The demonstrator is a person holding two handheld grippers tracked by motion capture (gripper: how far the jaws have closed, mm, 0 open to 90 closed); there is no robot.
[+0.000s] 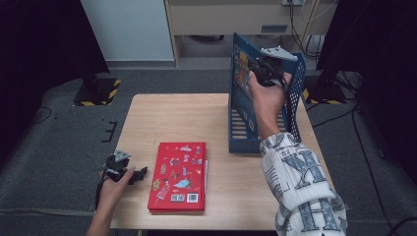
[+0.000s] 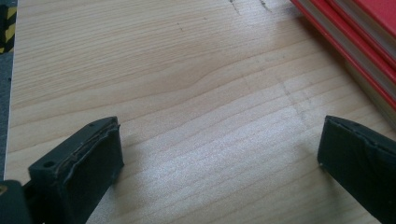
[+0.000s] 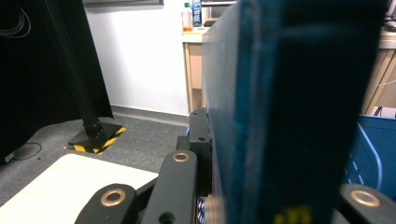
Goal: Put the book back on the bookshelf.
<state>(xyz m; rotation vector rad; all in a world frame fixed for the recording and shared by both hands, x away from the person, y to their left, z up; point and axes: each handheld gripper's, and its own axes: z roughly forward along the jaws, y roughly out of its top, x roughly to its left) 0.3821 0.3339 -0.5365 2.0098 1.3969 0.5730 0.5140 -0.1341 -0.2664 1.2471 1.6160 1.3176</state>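
1. High view first: the right gripper [image 1: 269, 69] is seen raised over the blue file rack [image 1: 295, 105] at the table's far right, with a blue book [image 1: 241, 73] clamped upright in it.
2. In the right gripper view, the jaws are seen pressed against both faces of that book [image 3: 289, 116], which is pinched between them; its dark blue spine is presented edge-on, close and blurred.
3. The book is held at the rack's left wall, its picture cover faced left; whether its lower edge is touching the rack floor cannot be told.
4. The left gripper [image 1: 130, 174] is rested low at the table's near left edge, and in the left gripper view its fingers [image 2: 88, 158] are spread wide over bare wood, with nothing held or touched between them.
5. Materials now: the table [image 1: 162, 118] is light wood with fine straight grain; the rack is moulded blue plastic, slotted along its base and perforated on its right wall; the black finger pads are matt and a little frayed at the edges.
6. A stack of red books [image 1: 178, 176] is laid flat near the front edge, glossy covers up, pale page edges shown in the left gripper view [image 2: 355, 46].
7. Open wood is left between the left gripper and the red stack, and more across the table's far left.
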